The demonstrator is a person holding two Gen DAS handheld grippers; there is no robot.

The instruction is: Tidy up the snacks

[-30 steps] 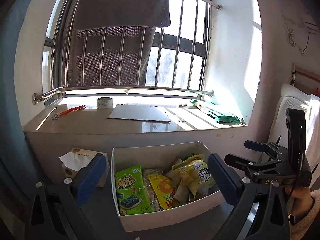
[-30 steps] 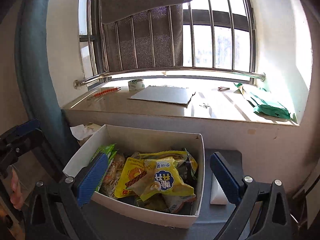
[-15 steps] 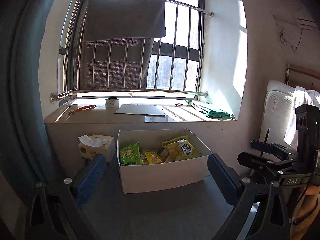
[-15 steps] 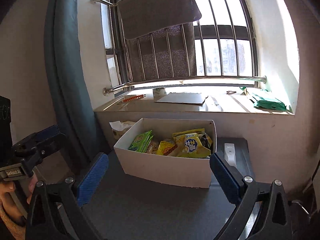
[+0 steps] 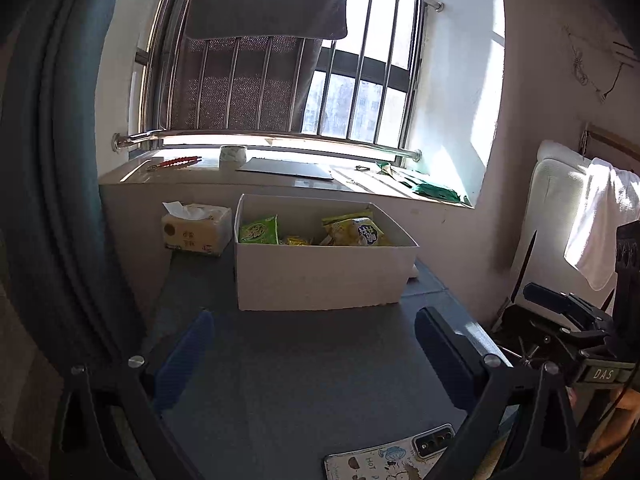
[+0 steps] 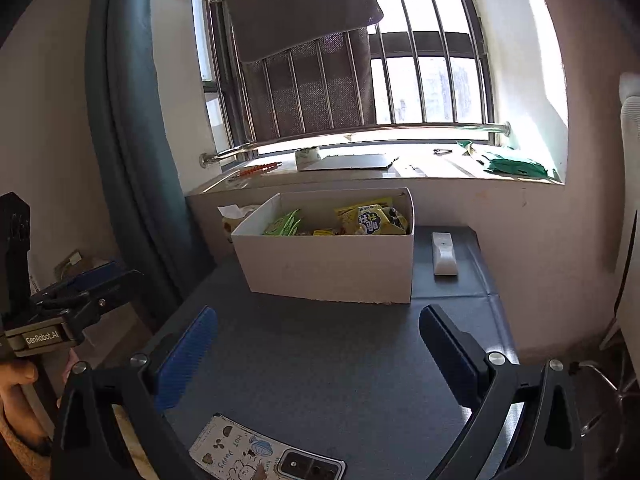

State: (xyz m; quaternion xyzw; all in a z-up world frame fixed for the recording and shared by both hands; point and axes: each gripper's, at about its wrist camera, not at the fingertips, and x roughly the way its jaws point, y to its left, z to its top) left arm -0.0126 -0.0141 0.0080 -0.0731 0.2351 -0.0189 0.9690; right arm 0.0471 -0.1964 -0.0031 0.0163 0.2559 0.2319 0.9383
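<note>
Sitting at the far edge of the grey tabletop, right under the windowsill, the white cardboard box carries the snacks: a green seaweed packet leans at its left end, and a yellow chip bag lies toward the right. A tissue box stands just beside the box at the far left corner, and over at the far right corner a white remote lies flat, near the box but apart from it. The left tongs hover wide, blue pads well apart, gripping nothing. The right tongs match them, spread wide above bare tabletop and equally empty. A phone in a cartoon case lies at the near edge, between the two tools.
</note>
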